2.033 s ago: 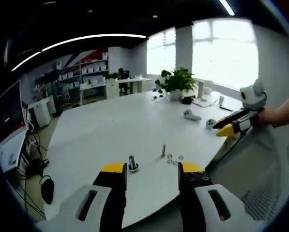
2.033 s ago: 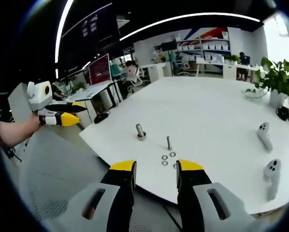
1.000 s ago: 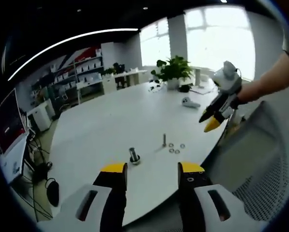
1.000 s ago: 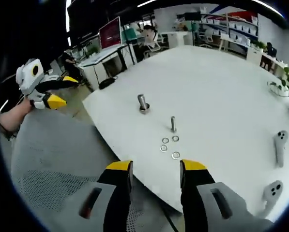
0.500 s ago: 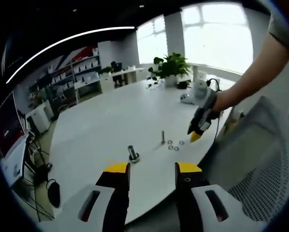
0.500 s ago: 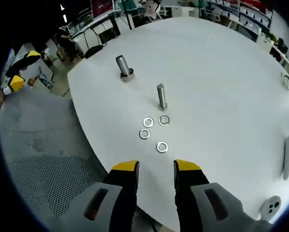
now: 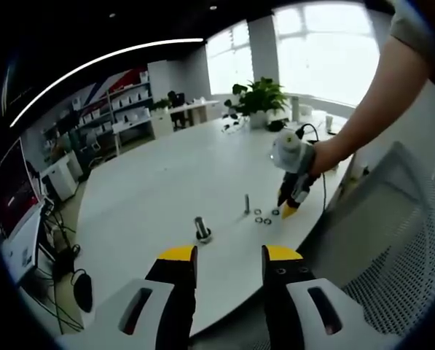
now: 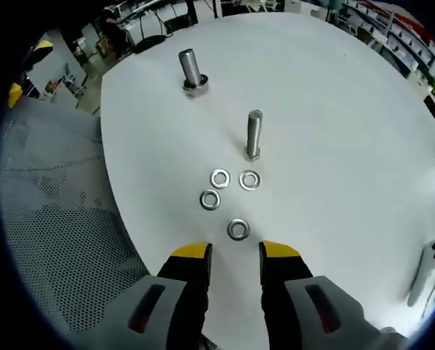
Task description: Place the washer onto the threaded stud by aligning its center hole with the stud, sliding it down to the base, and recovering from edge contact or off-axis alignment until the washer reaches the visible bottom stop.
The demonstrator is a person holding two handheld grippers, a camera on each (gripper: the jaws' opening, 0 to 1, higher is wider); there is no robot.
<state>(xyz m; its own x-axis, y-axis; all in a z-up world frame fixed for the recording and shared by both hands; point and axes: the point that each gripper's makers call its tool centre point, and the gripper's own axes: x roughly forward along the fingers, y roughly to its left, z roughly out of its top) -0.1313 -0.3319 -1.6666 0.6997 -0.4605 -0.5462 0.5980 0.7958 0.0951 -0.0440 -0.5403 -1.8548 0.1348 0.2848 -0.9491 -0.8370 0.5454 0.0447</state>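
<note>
- The left gripper [image 7: 229, 255] rises from the bottom centre of the left gripper view, its two yellow-tipped black jaws parallel with a clear gap between them and nothing held.
- The right gripper [image 8: 233, 251] rises from the bottom centre of the right gripper view, jaws likewise apart and empty.
- In the left gripper view the right gripper [image 7: 288, 208] comes in at right of centre, tips pointing downward.
- A bare forearm [image 7: 374, 102] runs from it to the upper right corner.
</note>
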